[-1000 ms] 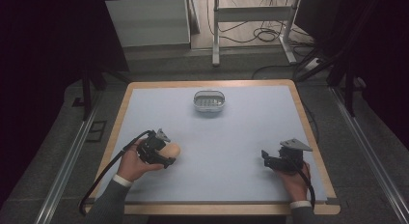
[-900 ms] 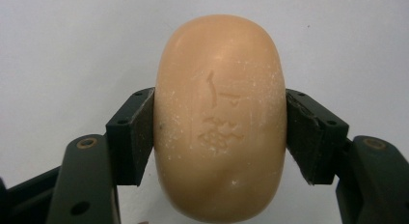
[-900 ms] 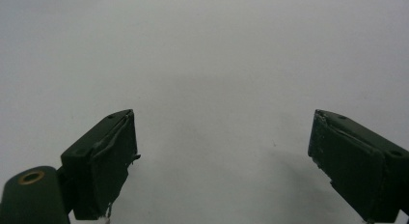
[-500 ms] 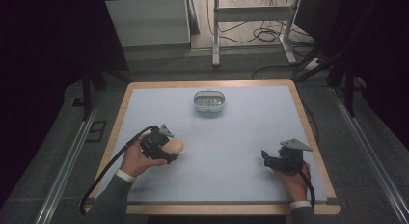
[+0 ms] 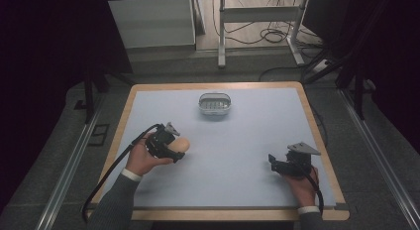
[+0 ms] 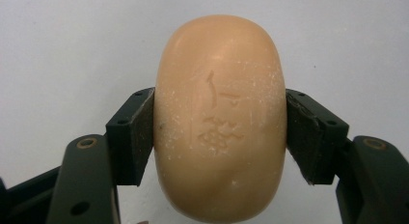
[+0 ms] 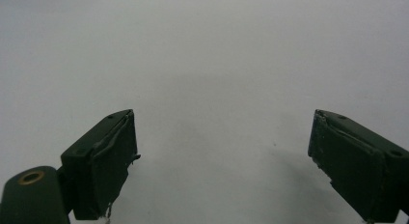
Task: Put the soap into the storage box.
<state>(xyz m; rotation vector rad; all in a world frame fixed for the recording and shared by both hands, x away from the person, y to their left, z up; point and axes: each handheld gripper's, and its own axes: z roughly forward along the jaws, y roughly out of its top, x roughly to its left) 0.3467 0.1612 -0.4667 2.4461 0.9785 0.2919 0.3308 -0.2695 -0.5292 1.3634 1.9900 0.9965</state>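
1. Moved since the earlier frames: left hand-held gripper (image 5: 174,149) and the soap bar (image 5: 180,145) in it, both shifted slightly toward the far side of the counter (image 5: 247,141), as the high view shows. Shift is small.
2. Left hand-held gripper, state: jaws closed part-way against the two long sides of the soap bar (image 6: 219,122), pads pressed flat to it, the bar's stamped face turned to the camera.
3. Soap bar, location: held in the left jaws over the near-left part of the counter; whether it is lifted clear of the surface cannot be told.
4. Right hand-held gripper (image 5: 274,163), state: jaws spread wide with nothing between them, over the near-right part of the counter; position matches the earlier frames.
5. Dish (image 5: 215,104): small, oval, at the far middle of the counter, well apart from both grippers.
6. Judgement: grasp looks secure and the carry appears just begun; the dish is the likely destination, most of the way remaining.
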